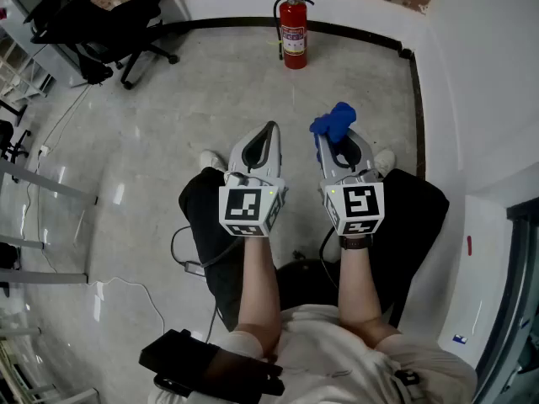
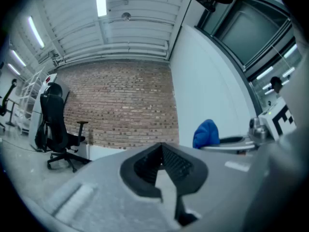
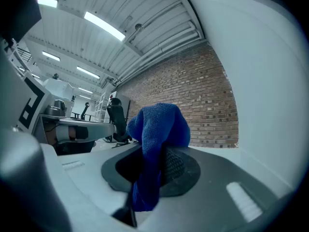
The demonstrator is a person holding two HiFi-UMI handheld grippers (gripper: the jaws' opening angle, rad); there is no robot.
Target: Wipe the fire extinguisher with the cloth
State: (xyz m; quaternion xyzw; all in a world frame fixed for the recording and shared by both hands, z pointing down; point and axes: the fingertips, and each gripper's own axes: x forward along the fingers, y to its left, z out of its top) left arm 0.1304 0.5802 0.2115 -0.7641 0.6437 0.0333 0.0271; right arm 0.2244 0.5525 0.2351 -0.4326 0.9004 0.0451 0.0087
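The left hand-held gripper is held out over the floor in front of the person. Its own view shows the two dark ribbed jaws pressed together at the tip, with nothing between them. Just beside it, the right hand-held gripper is pinching a blue cloth. The right gripper view shows the fabric caught between the jaws, bunching up above the tip and hanging down in a fold in front of the pads. The two tools sit side by side, close but not touching, and both point forward. The red fire extinguisher stands upright on the floor well ahead of both grippers, close to the foot of the far wall, with its black hose and handle at the top and a label on its body. Neither gripper nor the cloth is near it. A black office chair stands off to the left of the extinguisher, well apart from it, and a brick wall rises behind.
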